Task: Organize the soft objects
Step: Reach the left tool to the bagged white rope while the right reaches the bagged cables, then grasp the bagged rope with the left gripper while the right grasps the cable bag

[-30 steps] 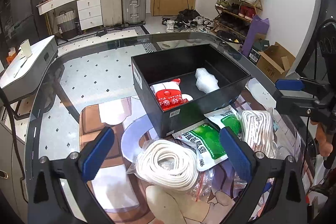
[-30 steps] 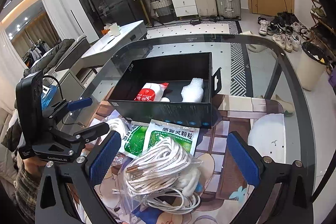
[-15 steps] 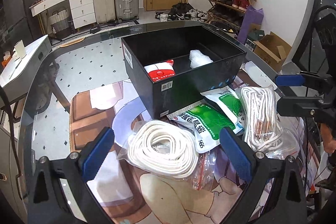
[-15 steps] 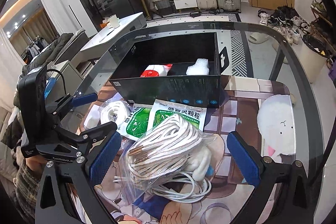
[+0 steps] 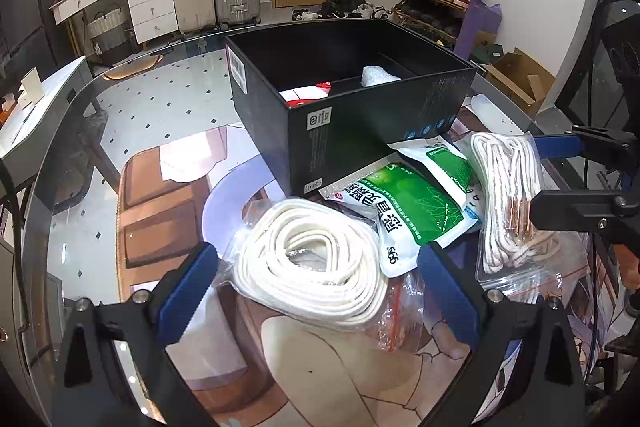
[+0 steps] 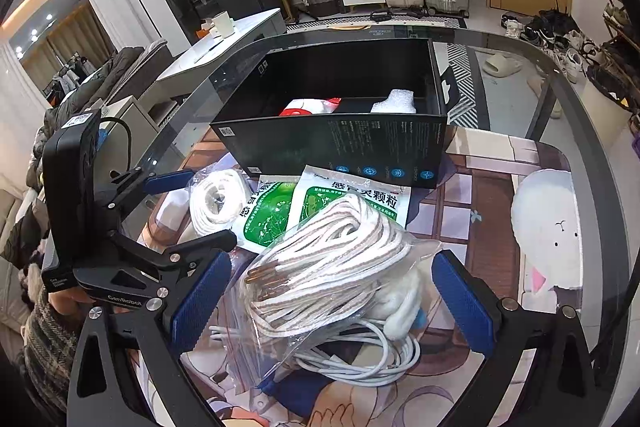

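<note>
A black box stands on the glass table and holds a red-and-white pouch and a bubble-wrap wad. In front of it lie two green packets. A bagged coil of flat white rope sits between the fingers of my open left gripper. A bagged bundle of white laces with copper tips lies between the fingers of my open right gripper. Neither gripper has closed on anything.
A white charging cable lies under the lace bag. The round glass table shows a patterned rug beneath. My left gripper appears at the left of the right wrist view, held by a hand. Suitcases, drawers and a shoe rack line the room.
Both grippers have dropped lower and closer to the table. The rope coil now sits between the left fingers and the lace bag between the right fingers. Nothing has been grasped.
</note>
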Action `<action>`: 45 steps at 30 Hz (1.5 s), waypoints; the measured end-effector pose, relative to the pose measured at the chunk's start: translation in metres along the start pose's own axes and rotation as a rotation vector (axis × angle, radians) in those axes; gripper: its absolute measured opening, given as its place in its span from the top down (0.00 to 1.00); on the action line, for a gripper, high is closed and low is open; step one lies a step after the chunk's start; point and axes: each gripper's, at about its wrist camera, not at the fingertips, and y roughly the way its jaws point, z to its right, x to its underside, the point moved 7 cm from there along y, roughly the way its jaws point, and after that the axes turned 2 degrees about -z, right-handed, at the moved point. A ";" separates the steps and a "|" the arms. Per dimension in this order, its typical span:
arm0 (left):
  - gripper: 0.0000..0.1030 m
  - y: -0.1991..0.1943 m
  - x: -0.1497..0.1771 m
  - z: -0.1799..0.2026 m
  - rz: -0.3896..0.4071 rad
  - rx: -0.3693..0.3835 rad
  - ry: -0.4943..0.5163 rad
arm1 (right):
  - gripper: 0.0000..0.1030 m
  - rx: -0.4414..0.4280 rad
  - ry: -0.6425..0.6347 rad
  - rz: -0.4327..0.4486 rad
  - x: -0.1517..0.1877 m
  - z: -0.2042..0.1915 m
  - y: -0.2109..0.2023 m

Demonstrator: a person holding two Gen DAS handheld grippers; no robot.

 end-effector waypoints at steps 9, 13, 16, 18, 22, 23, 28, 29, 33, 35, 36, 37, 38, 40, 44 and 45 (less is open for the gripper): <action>0.02 -0.001 0.005 0.004 -0.002 0.013 0.033 | 0.01 -0.001 -0.019 -0.011 0.000 -0.008 0.007; 0.02 -0.005 0.008 0.008 0.016 0.030 0.043 | 0.01 -0.003 -0.019 -0.011 -0.001 -0.009 0.008; 0.02 -0.003 0.011 0.008 0.007 0.046 0.048 | 0.01 0.005 -0.033 -0.016 0.000 -0.011 0.009; 0.02 0.001 0.011 0.007 -0.004 0.035 0.052 | 0.01 0.018 -0.044 -0.018 0.001 -0.012 0.011; 0.02 0.006 0.009 0.006 -0.022 0.027 0.061 | 0.02 0.058 -0.070 -0.027 0.004 -0.014 0.015; 0.02 0.008 0.008 0.006 -0.028 0.018 0.066 | 0.03 0.069 -0.076 -0.030 0.004 -0.013 0.017; 0.03 0.014 0.006 0.003 -0.045 0.012 0.060 | 0.17 0.109 -0.078 -0.040 0.006 -0.007 0.023; 0.04 0.015 0.006 0.003 -0.046 0.009 0.059 | 0.20 0.120 -0.079 -0.045 0.006 -0.005 0.024; 0.08 0.015 0.006 0.004 -0.044 -0.007 0.061 | 0.29 0.117 -0.080 -0.048 0.007 0.000 0.023; 0.16 0.014 0.005 0.003 -0.035 -0.013 0.058 | 0.34 0.109 -0.074 -0.041 0.006 0.002 0.020; 0.17 0.013 0.006 0.003 -0.033 -0.016 0.057 | 0.40 0.095 -0.071 -0.037 0.004 0.002 0.018; 0.20 0.012 0.006 0.002 -0.031 -0.015 0.056 | 0.44 0.091 -0.066 -0.031 0.004 0.002 0.015; 0.22 0.011 0.006 0.001 -0.029 -0.014 0.056 | 0.46 0.084 -0.064 -0.028 0.003 0.002 0.012; 0.26 0.009 0.008 0.001 -0.025 -0.012 0.057 | 0.49 0.069 -0.060 -0.025 0.001 0.003 0.009; 0.31 0.006 0.012 -0.001 -0.022 -0.010 0.058 | 0.49 0.004 -0.001 -0.020 -0.002 0.012 0.005; 0.32 0.005 0.012 -0.001 -0.022 -0.010 0.059 | 0.49 -0.001 0.007 -0.018 -0.003 0.015 0.005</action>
